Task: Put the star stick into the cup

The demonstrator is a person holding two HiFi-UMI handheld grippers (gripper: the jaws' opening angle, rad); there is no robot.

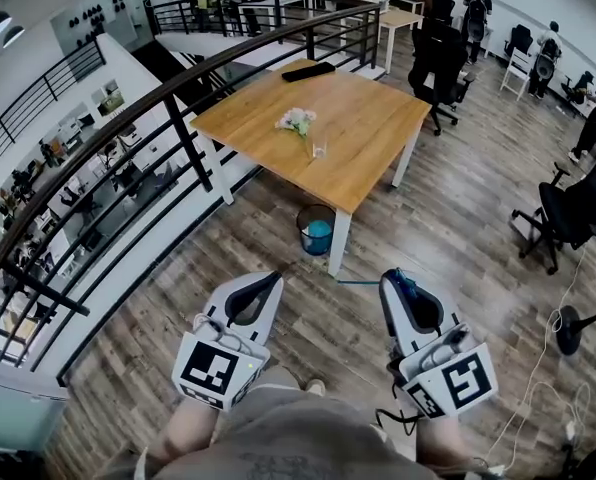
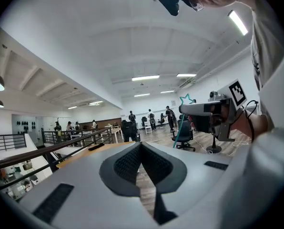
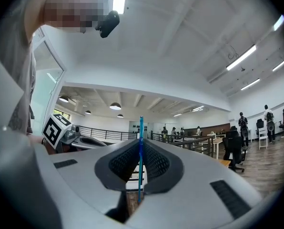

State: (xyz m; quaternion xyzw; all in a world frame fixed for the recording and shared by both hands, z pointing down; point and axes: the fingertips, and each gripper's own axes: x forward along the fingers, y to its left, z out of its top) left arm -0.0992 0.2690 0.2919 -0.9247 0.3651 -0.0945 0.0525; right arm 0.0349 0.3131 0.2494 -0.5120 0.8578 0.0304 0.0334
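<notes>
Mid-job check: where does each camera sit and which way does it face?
Head view: on the person's head, looking steeply down at floor and table; shows legs, left hand-held gripper, right hand-held gripper.
Left gripper view: on the left hand-held gripper, looking forward past its shut jaws; shirt at right.
Right gripper view: on the right hand-held gripper, facing railing and ceiling, jaws shut on the star stick; shirt at left.
Shared: table and right hand-held gripper in head and left gripper views.
</notes>
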